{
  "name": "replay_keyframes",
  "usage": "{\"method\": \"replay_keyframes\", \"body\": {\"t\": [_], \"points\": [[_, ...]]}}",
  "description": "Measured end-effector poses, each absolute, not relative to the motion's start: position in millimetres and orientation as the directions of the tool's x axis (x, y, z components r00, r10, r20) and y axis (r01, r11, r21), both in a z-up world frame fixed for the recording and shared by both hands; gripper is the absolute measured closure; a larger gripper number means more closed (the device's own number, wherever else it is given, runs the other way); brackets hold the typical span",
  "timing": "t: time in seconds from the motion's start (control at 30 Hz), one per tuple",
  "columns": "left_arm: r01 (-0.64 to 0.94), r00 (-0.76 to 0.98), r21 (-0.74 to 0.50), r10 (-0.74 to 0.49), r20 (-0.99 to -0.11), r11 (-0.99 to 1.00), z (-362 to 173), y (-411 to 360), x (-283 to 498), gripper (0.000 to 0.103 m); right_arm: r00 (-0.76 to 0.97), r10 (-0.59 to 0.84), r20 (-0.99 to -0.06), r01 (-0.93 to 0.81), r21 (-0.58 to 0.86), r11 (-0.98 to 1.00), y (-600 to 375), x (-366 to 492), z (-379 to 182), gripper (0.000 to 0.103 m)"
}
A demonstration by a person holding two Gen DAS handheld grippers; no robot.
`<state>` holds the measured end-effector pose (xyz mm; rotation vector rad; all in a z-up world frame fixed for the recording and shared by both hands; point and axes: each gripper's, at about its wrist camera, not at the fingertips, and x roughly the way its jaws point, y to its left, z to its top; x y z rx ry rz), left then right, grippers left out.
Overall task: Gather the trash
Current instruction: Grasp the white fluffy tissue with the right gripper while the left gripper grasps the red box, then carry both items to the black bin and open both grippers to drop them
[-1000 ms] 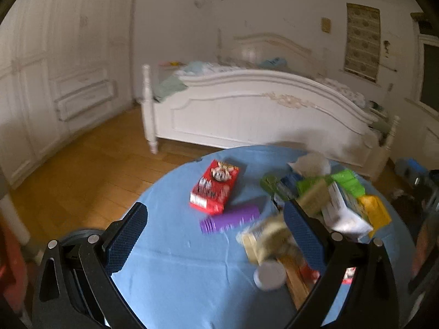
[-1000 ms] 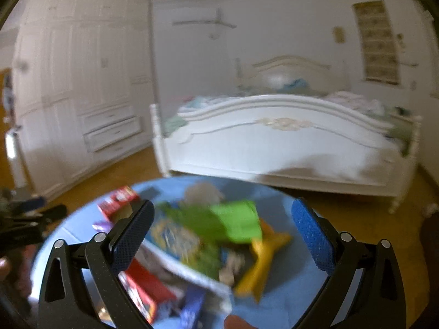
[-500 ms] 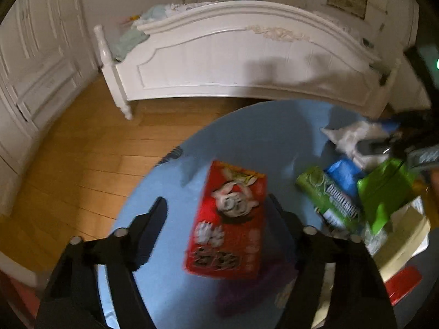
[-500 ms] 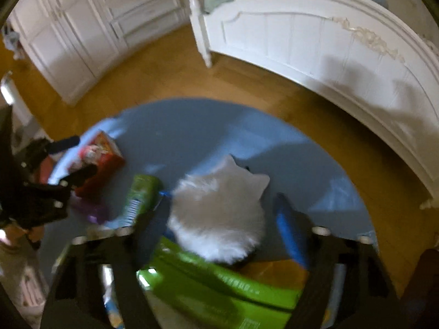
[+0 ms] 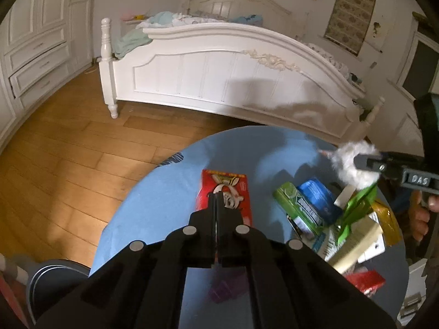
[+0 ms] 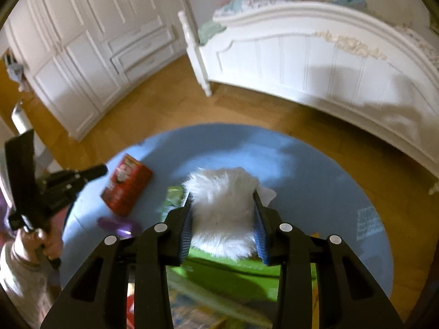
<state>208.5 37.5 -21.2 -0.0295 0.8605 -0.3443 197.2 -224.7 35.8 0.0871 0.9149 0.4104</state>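
A round table with a blue cloth (image 5: 164, 205) carries the litter. A red snack box (image 5: 244, 192) lies flat near its left side. My left gripper (image 5: 216, 194) hangs just over that box, jaws shut, with nothing visible between them. From the right wrist view the left gripper (image 6: 102, 168) floats beside the red box (image 6: 126, 189). A white fluffy wad (image 6: 222, 219) sits between the blue pads of my right gripper (image 6: 222, 194), whose jaws are closing and pressing its sides. The left wrist view shows the right gripper (image 5: 356, 160) on the wad (image 5: 345, 161).
Green packets (image 5: 296, 205), a blue packet (image 5: 315, 194), a yellow one (image 5: 384, 219) and a cardboard box are heaped on the table's right side. A purple wrapper (image 6: 120, 226) lies near the red box. A white bed (image 5: 219, 68) stands beyond, a dark round bin (image 5: 55, 274) at lower left.
Both grippers tipped down toward the table and closed. The left went from wide open to shut above the red box. The right closed around the white wad.
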Motion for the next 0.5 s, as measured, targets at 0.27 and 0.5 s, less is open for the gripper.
{"method": "replay_keyframes", "body": {"t": [0.27, 0.5], "points": [[0.269, 0.619, 0.026, -0.153, -0.770, 0.963, -33.0, 9.7, 220.1, 0.024, 0.580, 0.421, -0.697, -0.288, 0.308, 0.907, -218.4, 163.2, 53.0, 0.065], [0.271, 0.570, -0.039, -0.193, -0.799, 0.962, -58.8, 6.5, 240.1, 0.053, 0.566, 0.429, -0.704, -0.292, 0.315, 0.903, -206.8, 150.1, 48.7, 0.065]]}}
